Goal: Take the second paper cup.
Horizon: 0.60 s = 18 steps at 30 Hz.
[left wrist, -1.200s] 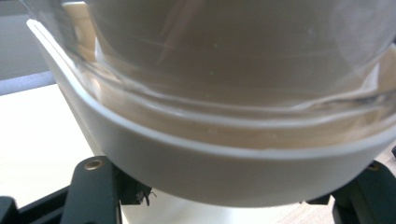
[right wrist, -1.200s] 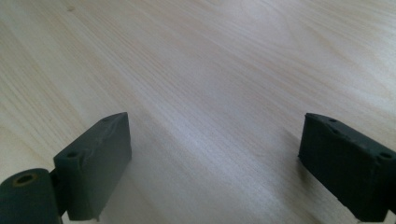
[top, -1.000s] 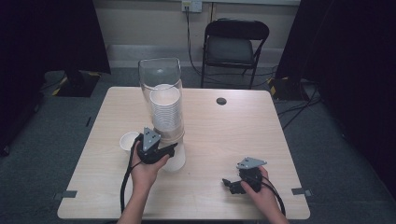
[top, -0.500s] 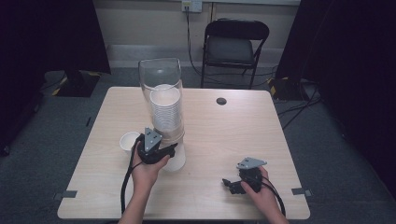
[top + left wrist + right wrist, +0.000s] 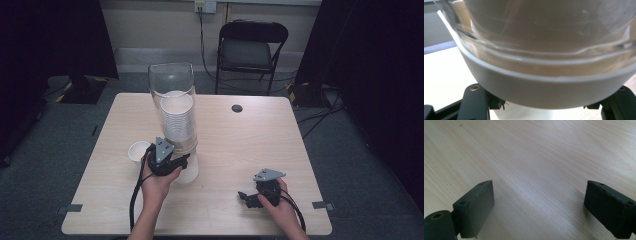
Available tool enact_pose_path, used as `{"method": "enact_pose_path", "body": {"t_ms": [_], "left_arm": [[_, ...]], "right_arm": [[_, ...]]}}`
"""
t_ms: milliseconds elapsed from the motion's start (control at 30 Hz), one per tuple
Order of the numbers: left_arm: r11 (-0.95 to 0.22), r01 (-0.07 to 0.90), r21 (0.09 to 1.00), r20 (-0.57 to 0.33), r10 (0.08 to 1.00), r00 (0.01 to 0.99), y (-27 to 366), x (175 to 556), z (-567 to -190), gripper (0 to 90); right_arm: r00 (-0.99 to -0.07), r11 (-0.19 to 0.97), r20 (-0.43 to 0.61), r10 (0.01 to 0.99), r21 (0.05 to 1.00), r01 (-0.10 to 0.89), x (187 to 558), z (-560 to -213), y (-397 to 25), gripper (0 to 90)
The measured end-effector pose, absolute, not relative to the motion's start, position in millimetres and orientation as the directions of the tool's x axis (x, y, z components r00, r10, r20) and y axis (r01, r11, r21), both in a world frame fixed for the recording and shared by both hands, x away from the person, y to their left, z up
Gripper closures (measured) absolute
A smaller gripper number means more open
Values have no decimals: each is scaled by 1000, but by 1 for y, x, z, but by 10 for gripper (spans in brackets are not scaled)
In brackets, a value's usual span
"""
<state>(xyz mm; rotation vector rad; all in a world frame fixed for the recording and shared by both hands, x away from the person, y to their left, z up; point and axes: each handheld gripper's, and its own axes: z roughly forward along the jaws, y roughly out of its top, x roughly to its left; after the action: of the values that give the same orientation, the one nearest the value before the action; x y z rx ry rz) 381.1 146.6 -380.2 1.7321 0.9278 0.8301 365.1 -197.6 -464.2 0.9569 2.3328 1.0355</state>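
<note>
A clear tube dispenser (image 5: 172, 95) stands at the table's middle left, with a stack of white paper cups (image 5: 177, 122) inside it. The lowest cup (image 5: 189, 171) sticks out below the tube. My left gripper (image 5: 181, 161) is at that cup, its jaws spread wide on either side of it. In the left gripper view the white cup (image 5: 544, 92) bulges between the two jaws under the clear tube rim (image 5: 549, 52). My right gripper (image 5: 246, 197) lies open on the table at the front right, with bare wood (image 5: 536, 170) between its jaws.
A single white cup (image 5: 138, 151) stands on the table just left of my left gripper. A dark round hole cover (image 5: 237, 108) sits in the table's far middle. A black folding chair (image 5: 252, 47) stands behind the table (image 5: 280, 145).
The left gripper has edged slightly towards the foot of the dispenser. The right gripper has not moved.
</note>
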Motion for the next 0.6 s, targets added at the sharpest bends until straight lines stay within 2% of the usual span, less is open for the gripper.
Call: {"method": "enact_pose_path", "body": {"t_ms": [300,400,500,533,567,600], "left_arm": [[-241,207,948,120,876,468,144,380,-382,355],[-268,236,934,131,873,470,144,380,-383,357],[-368,439,820,143,874,464,147,386,-416,370],[-368,439,820,143,874,464,147,386,-416,369],[-286,514,809,40,898,437,152,385,-452,369],[-243,484,841,7,898,439,156,382,-460,367]], "right_arm": [[-678,487,-90,729,764,422,365,-464,-198,86],[-678,487,-90,730,764,423,365,-464,-198,86],[-679,488,-91,729,764,421,365,-464,-198,86],[-679,488,-92,728,765,421,365,-464,-198,86],[-679,488,-91,729,764,422,365,-464,-198,86],[-679,488,-91,728,765,421,365,-464,-198,86]]}}
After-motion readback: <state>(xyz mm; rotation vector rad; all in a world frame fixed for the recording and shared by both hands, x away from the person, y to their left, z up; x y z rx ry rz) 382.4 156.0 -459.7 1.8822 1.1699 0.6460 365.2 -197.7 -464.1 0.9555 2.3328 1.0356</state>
